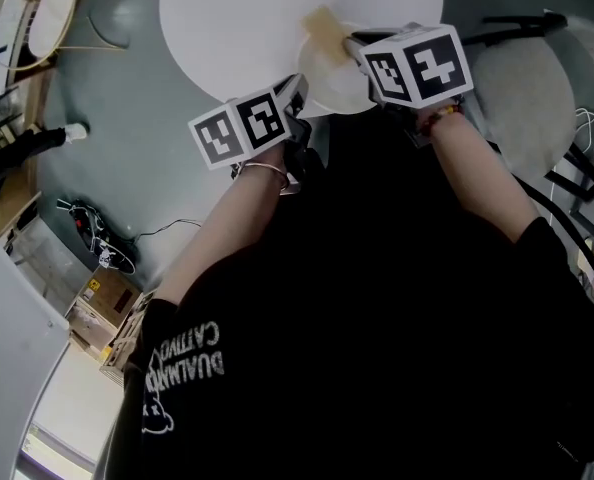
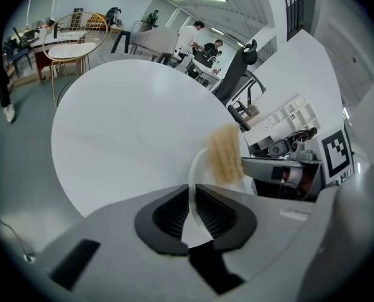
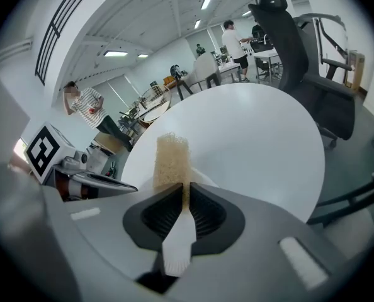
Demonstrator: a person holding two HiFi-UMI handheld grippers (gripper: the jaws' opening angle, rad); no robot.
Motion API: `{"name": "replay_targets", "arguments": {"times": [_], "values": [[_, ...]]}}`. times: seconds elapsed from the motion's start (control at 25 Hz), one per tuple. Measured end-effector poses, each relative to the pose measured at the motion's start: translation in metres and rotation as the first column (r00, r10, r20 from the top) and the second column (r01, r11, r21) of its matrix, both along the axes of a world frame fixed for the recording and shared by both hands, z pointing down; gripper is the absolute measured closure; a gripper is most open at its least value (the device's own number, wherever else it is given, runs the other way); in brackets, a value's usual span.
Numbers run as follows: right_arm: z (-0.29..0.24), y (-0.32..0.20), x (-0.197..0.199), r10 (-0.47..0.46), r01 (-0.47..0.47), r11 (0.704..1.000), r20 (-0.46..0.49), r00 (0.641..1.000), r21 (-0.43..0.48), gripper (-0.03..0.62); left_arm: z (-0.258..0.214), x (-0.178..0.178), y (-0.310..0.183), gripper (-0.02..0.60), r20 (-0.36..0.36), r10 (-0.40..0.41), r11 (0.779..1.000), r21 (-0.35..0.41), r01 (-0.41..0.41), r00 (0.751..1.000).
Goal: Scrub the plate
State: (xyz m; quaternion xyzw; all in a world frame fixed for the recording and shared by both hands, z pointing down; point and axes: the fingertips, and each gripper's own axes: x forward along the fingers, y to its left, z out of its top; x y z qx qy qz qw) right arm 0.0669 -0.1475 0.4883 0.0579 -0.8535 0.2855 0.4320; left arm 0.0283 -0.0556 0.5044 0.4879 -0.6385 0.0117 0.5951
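A white plate [image 1: 332, 73] hangs over the near edge of the round white table [image 1: 237, 18]. My left gripper [image 1: 299, 86] is shut on the plate's rim, which runs edge-on between its jaws in the left gripper view [image 2: 194, 197]. A tan sponge [image 1: 325, 23] lies against the plate's face, and my right gripper [image 1: 352, 46] is shut on it. In the right gripper view the sponge [image 3: 172, 159] sticks up from the closed jaws [image 3: 182, 197], with the plate [image 3: 206, 178] just behind it. From the left gripper view the sponge [image 2: 225, 155] sits on the plate's [image 2: 193, 168] upper rim.
A padded chair [image 1: 522, 98] stands right of the table and a black office chair [image 3: 294, 49] beyond it. A wire-frame side table [image 1: 37, 18] is at the far left. A power strip [image 1: 92, 233] and cardboard boxes [image 1: 102, 308] lie on the floor. People stand in the background.
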Motion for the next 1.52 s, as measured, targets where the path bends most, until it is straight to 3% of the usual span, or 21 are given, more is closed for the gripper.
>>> {"name": "replay_targets", "arguments": {"times": [0.88, 1.08, 1.24, 1.52], "values": [[-0.003, -0.055, 0.041, 0.18, -0.178, 0.982, -0.022, 0.983, 0.065, 0.554, 0.002, 0.003, -0.008, 0.548, -0.002, 0.002, 1.0, 0.015, -0.002, 1.0], [-0.015, -0.058, 0.035, 0.202, -0.205, 0.977, 0.05, 0.978, 0.056, 0.554, 0.0, 0.002, -0.009, 0.549, 0.007, -0.009, 1.0, 0.03, 0.008, 1.0], [-0.029, -0.037, 0.015, 0.168, -0.165, 0.986, 0.149, 0.975, -0.031, 0.556, 0.0, 0.003, -0.009, 0.549, 0.011, -0.015, 0.999, 0.036, 0.015, 1.0], [-0.028, 0.021, -0.007, 0.047, -0.026, 0.991, 0.162, 0.986, -0.133, 0.556, 0.0, 0.002, -0.008, 0.549, 0.014, -0.026, 0.999, 0.044, 0.026, 1.0]]}}
